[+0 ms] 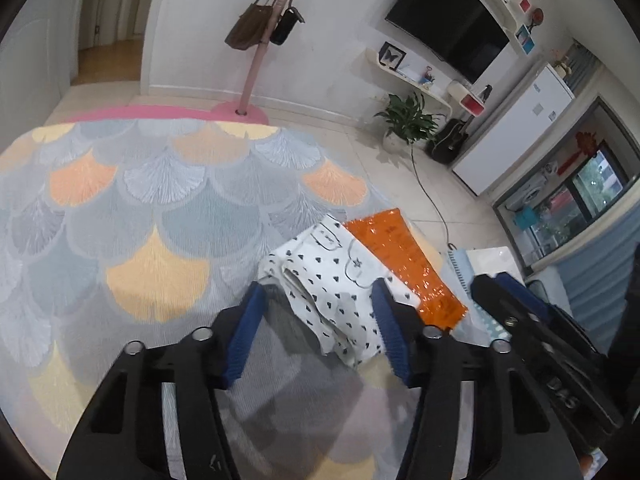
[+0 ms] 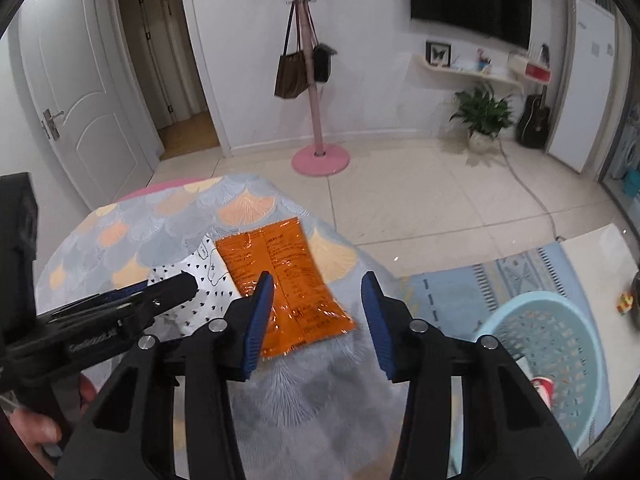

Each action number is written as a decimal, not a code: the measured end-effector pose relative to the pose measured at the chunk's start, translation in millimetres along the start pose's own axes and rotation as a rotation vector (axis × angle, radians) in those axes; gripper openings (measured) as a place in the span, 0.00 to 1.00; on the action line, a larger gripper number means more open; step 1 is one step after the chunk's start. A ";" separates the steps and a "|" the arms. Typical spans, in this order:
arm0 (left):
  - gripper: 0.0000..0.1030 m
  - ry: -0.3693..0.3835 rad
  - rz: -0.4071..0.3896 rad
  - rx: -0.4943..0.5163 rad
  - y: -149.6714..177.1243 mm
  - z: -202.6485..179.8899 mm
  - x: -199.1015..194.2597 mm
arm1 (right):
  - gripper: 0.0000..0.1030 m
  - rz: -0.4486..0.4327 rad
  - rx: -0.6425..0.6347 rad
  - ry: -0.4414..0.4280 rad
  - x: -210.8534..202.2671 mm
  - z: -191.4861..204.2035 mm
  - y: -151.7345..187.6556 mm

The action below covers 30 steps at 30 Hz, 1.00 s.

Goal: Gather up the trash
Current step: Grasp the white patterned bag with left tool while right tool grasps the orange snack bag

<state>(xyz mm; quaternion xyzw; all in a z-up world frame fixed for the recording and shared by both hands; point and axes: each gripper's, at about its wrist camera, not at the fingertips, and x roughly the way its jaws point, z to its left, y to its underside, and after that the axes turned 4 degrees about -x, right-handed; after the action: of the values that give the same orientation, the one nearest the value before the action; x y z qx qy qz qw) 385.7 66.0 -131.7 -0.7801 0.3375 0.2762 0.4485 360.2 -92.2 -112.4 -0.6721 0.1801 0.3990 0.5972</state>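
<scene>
From your left wrist view, the left gripper (image 1: 320, 328) hangs over the patterned cloth (image 1: 132, 208) with its jaws spread and nothing pinched; the white bag (image 1: 332, 280) with small dark marks lies partly between the blue pads (image 1: 244, 332), but neither pad presses on it. The orange packet (image 1: 404, 264) touches the bag's far edge, and the right gripper (image 1: 516, 300) crowds in just beside it. If you close here, you may catch only a loose corner of the bag, or snag the cloth beneath it and drag everything along. From your right wrist view, the right gripper (image 2: 318, 320) also stands spread and empty above the cloth (image 2: 304, 392), the orange packet (image 2: 288, 280) lying between and beyond its pads with the near end under the left-hand pad. That film looks slick and flat, so I judge a shallow pinch would slip off. The left gripper (image 2: 176, 288) sits close over the white bag (image 2: 192, 280), so both tools closing together risk knocking fingers. The blue basket (image 2: 552, 344) stands on the floor below the cloth's edge; a weak grip could drop the packet short of it
</scene>
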 end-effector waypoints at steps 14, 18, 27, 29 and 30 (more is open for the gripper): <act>0.06 -0.017 -0.026 0.023 2.1 27.5 -42.0 | 0.54 0.113 0.038 -0.117 37.1 8.6 -4.8; 0.06 -0.052 -0.054 0.035 14.9 53.2 -62.2 | 0.73 0.122 0.029 -0.135 41.6 19.7 -3.5; 0.08 -0.052 -0.083 0.047 27.3 68.2 -57.3 | 0.86 0.143 -0.125 0.037 51.7 65.7 5.5; 0.08 -0.065 -0.093 0.071 30.7 64.2 -58.8 | 0.86 0.136 -0.129 0.054 51.7 69.0 6.6; 0.08 -0.072 -0.101 0.076 32.5 63.6 -59.6 | 0.86 0.134 -0.126 0.054 51.6 67.3 8.2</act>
<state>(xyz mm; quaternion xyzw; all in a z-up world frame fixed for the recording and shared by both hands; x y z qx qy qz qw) 315.4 127.0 -132.9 -0.7682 0.2914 0.2683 0.5030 364.5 -18.2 -154.4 -0.7052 0.2151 0.4304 0.5207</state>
